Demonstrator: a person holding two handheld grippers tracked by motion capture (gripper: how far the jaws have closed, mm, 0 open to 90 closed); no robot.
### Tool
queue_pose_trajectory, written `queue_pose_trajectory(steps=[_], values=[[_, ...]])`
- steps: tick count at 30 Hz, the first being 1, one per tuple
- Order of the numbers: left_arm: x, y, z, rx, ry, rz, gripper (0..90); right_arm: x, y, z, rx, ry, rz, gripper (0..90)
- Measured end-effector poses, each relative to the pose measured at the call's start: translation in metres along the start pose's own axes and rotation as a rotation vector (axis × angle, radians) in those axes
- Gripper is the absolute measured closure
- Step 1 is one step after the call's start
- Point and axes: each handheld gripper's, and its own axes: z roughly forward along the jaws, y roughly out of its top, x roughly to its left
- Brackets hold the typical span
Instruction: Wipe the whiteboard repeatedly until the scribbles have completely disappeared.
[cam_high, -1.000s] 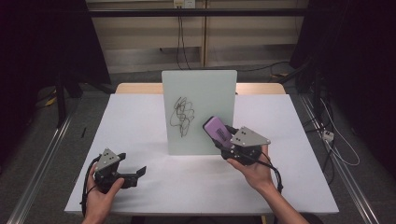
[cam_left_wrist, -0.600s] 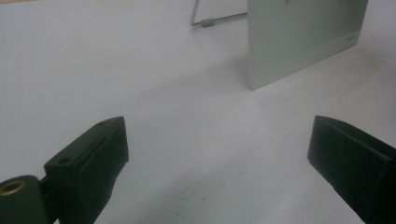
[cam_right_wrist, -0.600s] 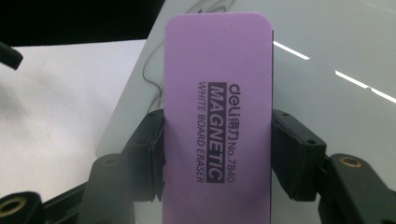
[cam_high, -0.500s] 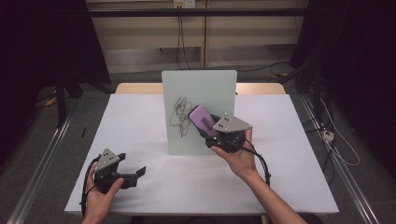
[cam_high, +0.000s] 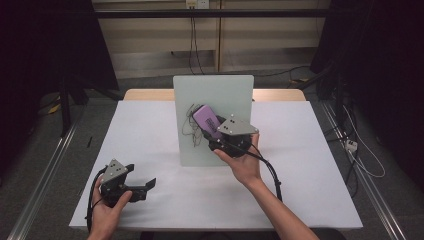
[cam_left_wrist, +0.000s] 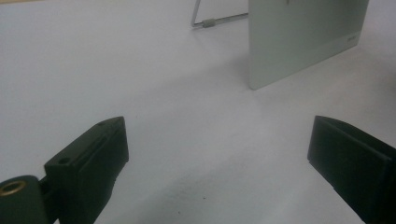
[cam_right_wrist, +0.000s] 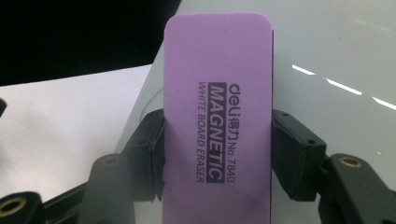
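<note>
Eraser work is the likely step in hand: the right tool clamps the purple block by its long sides and holds it against the upright whiteboard, over the black scribble on the board's left half. To wipe well, I judge the felt face should stay flat on the panel, with steady strokes across the marks and light pressure, since the board stands propped and could tip or slide backward on the white tabletop if pushed hard. The left tool rests low at the near left, well apart from the board, jaws spread wide with nothing between them; it could brace the panel if needed.

From the right gripper view the eraser reads "deli magnetic white board eraser", lettering too small to read from above, and the jaws press on both its edges. From the left gripper view the wire stand behind the whiteboard shows, hidden in the high view.
</note>
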Motion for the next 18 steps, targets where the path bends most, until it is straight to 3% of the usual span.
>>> queue_pose_trajectory(steps=[8, 9, 18], values=[[-0.001, 0.000, 0.000, -0.001, -0.003, -0.002, 5.3, 0.005, -0.002, 0.010, 0.034, -0.001, -0.010, 41.7], [-0.001, 0.000, 0.000, 0.000, -0.010, 0.001, 5.4, 0.009, -0.004, 0.012, 0.049, 0.004, -0.028, 41.7], [-0.001, 0.000, 0.001, 0.002, -0.004, -0.001, 5.4, 0.014, -0.005, 0.015, 0.060, 0.004, -0.010, 41.8]])
